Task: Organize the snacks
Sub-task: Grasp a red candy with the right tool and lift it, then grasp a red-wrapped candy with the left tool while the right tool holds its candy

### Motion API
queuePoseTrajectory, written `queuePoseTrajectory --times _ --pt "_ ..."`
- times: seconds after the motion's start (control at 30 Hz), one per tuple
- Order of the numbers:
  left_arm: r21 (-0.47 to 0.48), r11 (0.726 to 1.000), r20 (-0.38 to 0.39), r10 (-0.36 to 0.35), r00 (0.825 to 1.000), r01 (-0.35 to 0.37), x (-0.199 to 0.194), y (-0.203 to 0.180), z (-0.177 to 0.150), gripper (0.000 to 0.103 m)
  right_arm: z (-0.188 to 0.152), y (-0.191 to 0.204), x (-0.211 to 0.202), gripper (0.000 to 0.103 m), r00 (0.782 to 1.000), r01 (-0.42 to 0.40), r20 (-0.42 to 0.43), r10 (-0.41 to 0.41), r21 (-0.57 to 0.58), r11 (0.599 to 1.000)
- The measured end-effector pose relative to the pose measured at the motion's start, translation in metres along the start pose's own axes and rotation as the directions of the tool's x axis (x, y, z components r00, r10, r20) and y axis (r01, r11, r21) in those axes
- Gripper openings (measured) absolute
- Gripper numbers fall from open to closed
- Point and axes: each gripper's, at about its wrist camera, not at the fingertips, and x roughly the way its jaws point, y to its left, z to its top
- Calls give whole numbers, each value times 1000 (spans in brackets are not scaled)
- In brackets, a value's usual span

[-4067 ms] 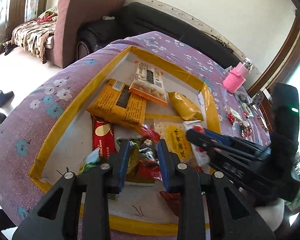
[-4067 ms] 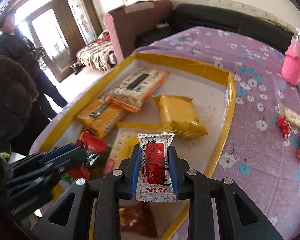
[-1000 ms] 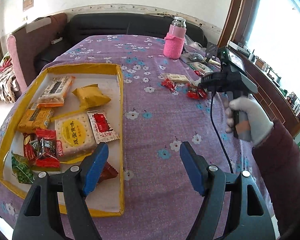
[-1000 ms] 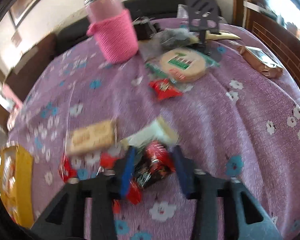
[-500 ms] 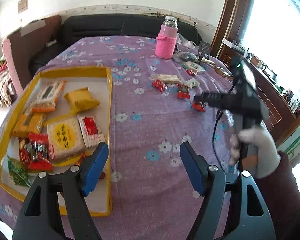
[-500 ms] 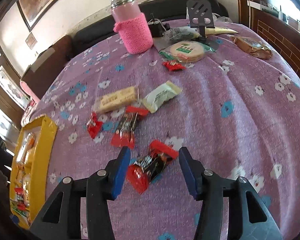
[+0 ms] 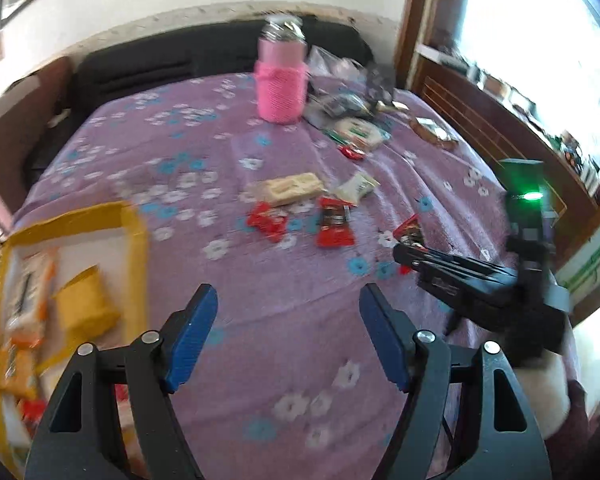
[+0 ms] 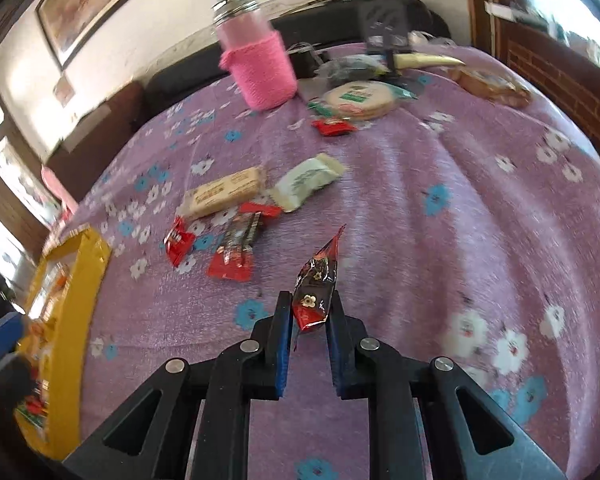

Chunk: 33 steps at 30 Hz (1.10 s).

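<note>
My right gripper [image 8: 309, 312] is shut on a red and black snack packet [image 8: 318, 284] and holds it lifted off the purple flowered tablecloth [image 8: 440, 240]; it also shows in the left wrist view [image 7: 410, 236]. My left gripper [image 7: 288, 328] is open and empty above the cloth. The yellow-rimmed tray [image 7: 134, 232] with several snacks lies at the left; it also shows in the right wrist view [image 8: 86, 264]. Loose snacks lie mid-table: a beige biscuit bar [image 8: 224, 192], a pale green packet [image 8: 306, 184], a red packet [image 8: 236, 250] and a small red one [image 8: 177, 244].
A pink-sleeved bottle [image 8: 256, 52] stands at the back. Behind it lie a round cracker pack [image 8: 360, 100], a small red packet [image 8: 334, 126], a brown wrapped item [image 8: 488, 84] and a phone stand [image 8: 384, 40]. A black sofa runs behind the table.
My right gripper has closed on the red and black packet and lifted it off the cloth. My left gripper has swung right, away from the tray, and stays open.
</note>
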Motion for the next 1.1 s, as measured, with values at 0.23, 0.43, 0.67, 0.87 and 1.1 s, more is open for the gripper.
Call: queuePoseTrajectory --times 0.23,0.43,0.67,0.87,1.1 --pt "45 997 -82 -58 995 62 76 -32 34 44 12 -40 -11 17 998 -57 22 55 129 990" --pt "100 995 -112 -5 994 17 123 -45 54 44 17 -50 -10 17 997 -80 18 78 165 983" --pt "104 994 -88 41 995 -32 129 -41 49 21 16 -43 -9 17 997 -77 25 74 138 987" --pt "22 999 -37 47 998 -47 98 -20 43 21 15 -33 -10 17 996 -88 43 84 97 991" --pt "-42 997 33 66 997 -65 19 11 14 21 10 -12 -18 17 986 -144 84 143 17 989"
